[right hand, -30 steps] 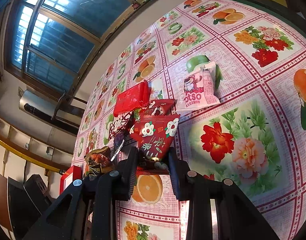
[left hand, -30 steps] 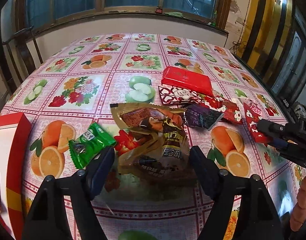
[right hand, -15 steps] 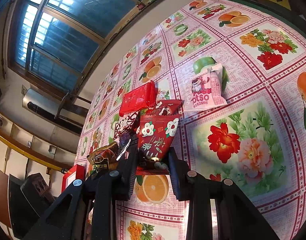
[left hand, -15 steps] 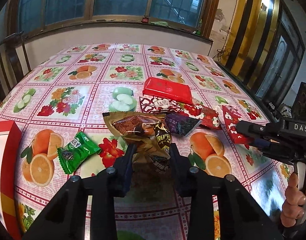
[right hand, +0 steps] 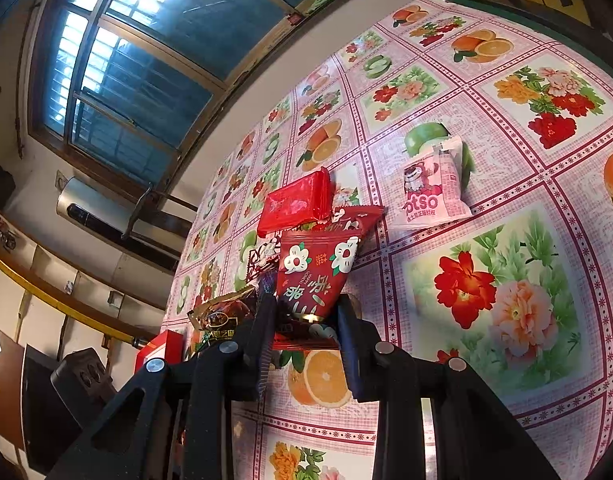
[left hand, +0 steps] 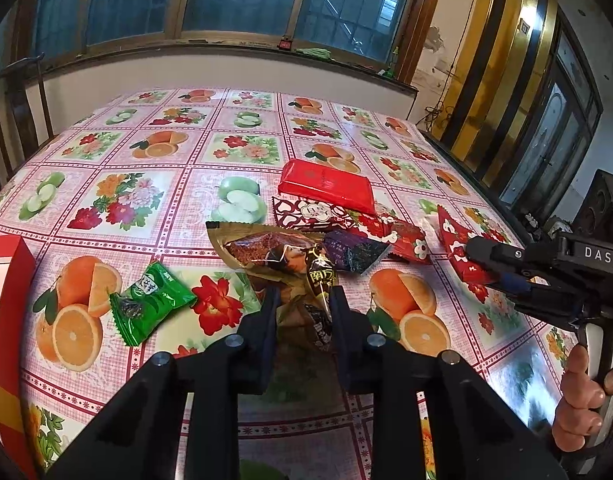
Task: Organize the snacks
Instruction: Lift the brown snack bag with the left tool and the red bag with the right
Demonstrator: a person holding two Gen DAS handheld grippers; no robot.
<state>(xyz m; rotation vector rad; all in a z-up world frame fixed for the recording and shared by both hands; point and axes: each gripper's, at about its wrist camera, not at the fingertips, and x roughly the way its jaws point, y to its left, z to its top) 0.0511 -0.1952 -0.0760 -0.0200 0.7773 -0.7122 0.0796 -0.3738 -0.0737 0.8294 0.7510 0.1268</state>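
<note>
My left gripper (left hand: 302,300) is shut on the near end of a brown snack pouch (left hand: 274,256), lifted above the fruit-print tablecloth (left hand: 154,184). My right gripper (right hand: 306,312) is shut on a red flower-print snack packet (right hand: 314,276), held above the table; this gripper also shows at the right of the left wrist view (left hand: 502,268). A green candy packet (left hand: 146,300) lies left of the pouch. A red flat pack (left hand: 326,186), a heart-print packet (left hand: 306,216), a dark purple packet (left hand: 354,254) and a red floral packet (left hand: 398,234) lie behind it.
A red and white box (left hand: 6,320) stands at the table's left edge. A pink packet (right hand: 432,192) lies to the right in the right wrist view. A dark chair (left hand: 14,108) stands at the far left. Windows and a wall run behind the table.
My left gripper closed from wide open onto the brown pouch and raised it off the table. My right gripper kept its hold on the red packet and rose slightly.
</note>
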